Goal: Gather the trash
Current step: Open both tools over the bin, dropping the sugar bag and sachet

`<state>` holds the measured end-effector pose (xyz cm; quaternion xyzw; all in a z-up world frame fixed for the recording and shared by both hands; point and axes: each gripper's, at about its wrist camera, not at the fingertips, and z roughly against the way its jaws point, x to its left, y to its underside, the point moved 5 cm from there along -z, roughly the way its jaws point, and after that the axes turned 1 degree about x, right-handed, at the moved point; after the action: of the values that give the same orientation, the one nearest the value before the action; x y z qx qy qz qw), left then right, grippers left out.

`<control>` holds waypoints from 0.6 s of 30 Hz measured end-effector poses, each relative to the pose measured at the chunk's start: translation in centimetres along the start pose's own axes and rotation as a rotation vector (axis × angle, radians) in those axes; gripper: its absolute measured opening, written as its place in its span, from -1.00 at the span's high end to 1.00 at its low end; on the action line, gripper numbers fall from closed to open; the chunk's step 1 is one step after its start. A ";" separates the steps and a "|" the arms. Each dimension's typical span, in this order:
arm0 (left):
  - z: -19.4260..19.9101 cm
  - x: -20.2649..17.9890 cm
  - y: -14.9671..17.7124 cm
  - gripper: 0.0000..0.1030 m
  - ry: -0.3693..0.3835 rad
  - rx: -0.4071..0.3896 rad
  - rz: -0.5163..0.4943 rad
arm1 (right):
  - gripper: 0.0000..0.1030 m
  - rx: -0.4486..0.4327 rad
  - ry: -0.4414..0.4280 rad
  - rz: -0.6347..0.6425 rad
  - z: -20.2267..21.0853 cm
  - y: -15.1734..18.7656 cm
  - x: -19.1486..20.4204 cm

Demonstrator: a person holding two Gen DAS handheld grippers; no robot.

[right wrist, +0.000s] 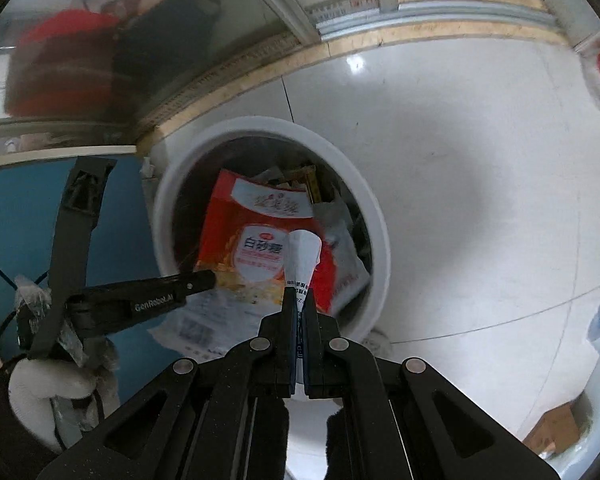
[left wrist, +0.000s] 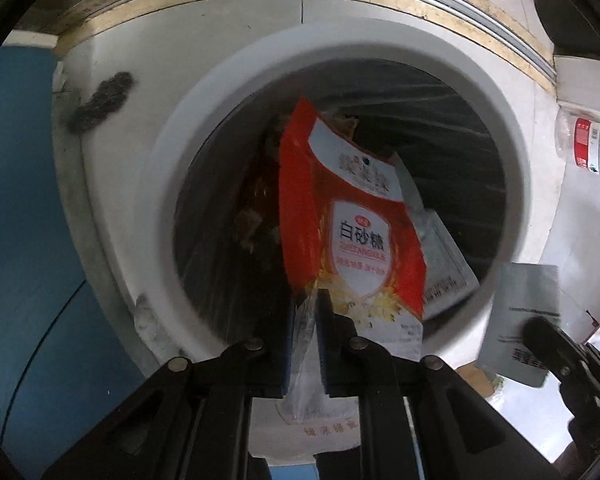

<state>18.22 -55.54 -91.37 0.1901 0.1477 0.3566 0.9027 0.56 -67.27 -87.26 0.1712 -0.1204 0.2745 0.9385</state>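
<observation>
blue wall (right wrist: 4, 220): far left, right behind the bin.
left gripper (left wrist: 305, 300): my fingers sit a narrow gap apart with the clear bottom edge of the red sugar bag (left wrist: 352, 216) between them (can't tell if the pads actually press on it).
red sugar bag: hanging into the mouth of the white bin (left wrist: 156, 216), over other wrappers.
right gripper (right wrist: 299, 294): pinched tight on a folded white wrapper (right wrist: 303, 258), just over the bin's near rim.
floor (right wrist: 480, 160): pale tile, off to the right.
</observation>
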 end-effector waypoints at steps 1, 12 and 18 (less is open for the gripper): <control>0.1 0.0 -0.2 0.69 -0.001 -0.008 -0.002 | 0.97 0.004 0.003 0.005 -0.7 -0.2 -0.1; 7.2 2.8 5.1 -0.86 -0.005 -0.206 0.052 | -0.12 -0.010 0.097 0.020 0.1 0.1 0.9; 13.4 4.1 10.1 -0.94 -0.122 -0.377 0.079 | -0.84 -0.117 0.235 0.078 6.6 2.7 2.3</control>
<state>20.57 -49.05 -75.49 0.0444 0.0158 0.4008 0.9150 0.05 -66.63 -79.81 0.0781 -0.0321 0.3215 0.9431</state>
